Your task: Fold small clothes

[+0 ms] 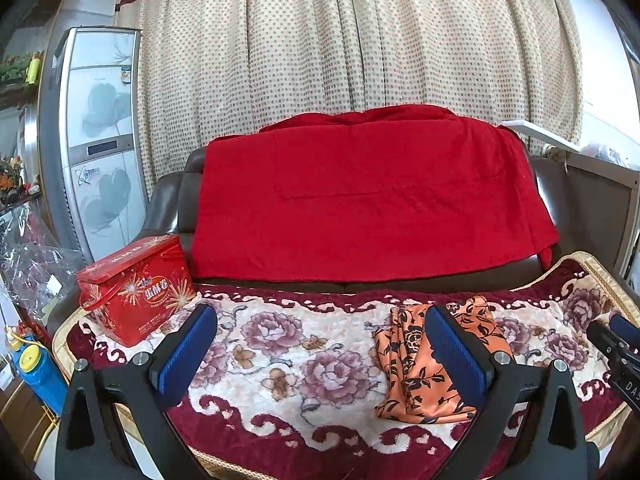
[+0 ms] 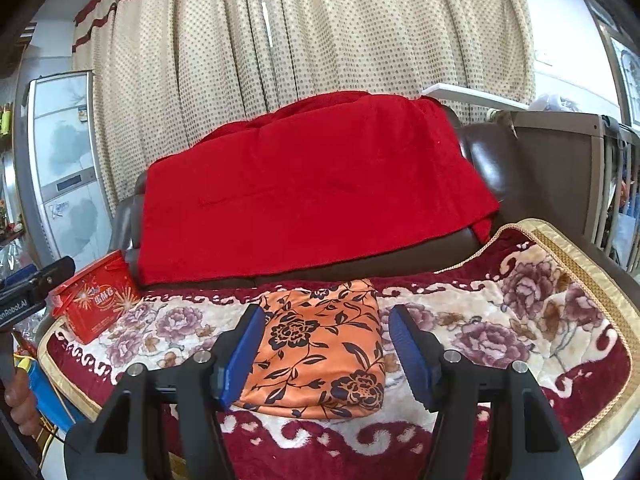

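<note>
orange garment (image 2: 320,344) between open right claw (image 2: 326,354)

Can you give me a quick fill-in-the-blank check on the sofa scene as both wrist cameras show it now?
1. The orange floral garment lies on the flowered ____ that covers the sofa seat.
2. The right gripper hangs before the garment with its jaws ____.
3. The red tin stands at the ____ end of the seat.
4. The cloth draped over the sofa back is ____ in colour.

Missing words: blanket; open; left; red
</note>
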`<state>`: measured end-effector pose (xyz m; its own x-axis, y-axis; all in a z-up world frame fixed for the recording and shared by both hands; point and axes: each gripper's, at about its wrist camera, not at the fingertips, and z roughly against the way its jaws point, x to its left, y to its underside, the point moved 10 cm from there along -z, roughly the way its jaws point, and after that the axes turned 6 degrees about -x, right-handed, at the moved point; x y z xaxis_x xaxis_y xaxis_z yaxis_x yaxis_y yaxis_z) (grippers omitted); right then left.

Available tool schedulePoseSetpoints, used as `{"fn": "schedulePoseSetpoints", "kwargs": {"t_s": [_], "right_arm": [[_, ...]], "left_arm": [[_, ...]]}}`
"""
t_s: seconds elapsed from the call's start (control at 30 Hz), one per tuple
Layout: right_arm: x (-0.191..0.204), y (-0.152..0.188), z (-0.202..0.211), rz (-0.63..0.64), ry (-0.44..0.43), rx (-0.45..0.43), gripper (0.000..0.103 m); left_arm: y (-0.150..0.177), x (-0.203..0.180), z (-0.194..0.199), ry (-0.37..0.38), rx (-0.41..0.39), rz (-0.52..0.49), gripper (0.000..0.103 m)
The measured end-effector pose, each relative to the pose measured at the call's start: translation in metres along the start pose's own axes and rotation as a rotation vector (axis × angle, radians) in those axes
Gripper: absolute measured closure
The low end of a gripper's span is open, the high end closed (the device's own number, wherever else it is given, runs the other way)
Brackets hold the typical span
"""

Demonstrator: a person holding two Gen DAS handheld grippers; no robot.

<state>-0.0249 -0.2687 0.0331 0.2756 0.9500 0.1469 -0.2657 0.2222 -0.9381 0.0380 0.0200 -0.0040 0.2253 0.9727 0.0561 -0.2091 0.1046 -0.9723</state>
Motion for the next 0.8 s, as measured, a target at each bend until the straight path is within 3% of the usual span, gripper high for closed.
{"fn": "schedulePoseSetpoints", "kwargs": {"t_s": [0.4,0.8], "right_arm": [[0.01,-0.003,-0.019,0.047,0.008,0.025,0.035],[-0.022,-0.03,-0.06,0.058,0.07,0.044,0.035]], "left_arm": [[0.003,0.008,-0.017,-0.009,0.024,0.013,0.0],[0.002,0.022,-0.052,-0.033,0.052,0.045,0.0]]}}
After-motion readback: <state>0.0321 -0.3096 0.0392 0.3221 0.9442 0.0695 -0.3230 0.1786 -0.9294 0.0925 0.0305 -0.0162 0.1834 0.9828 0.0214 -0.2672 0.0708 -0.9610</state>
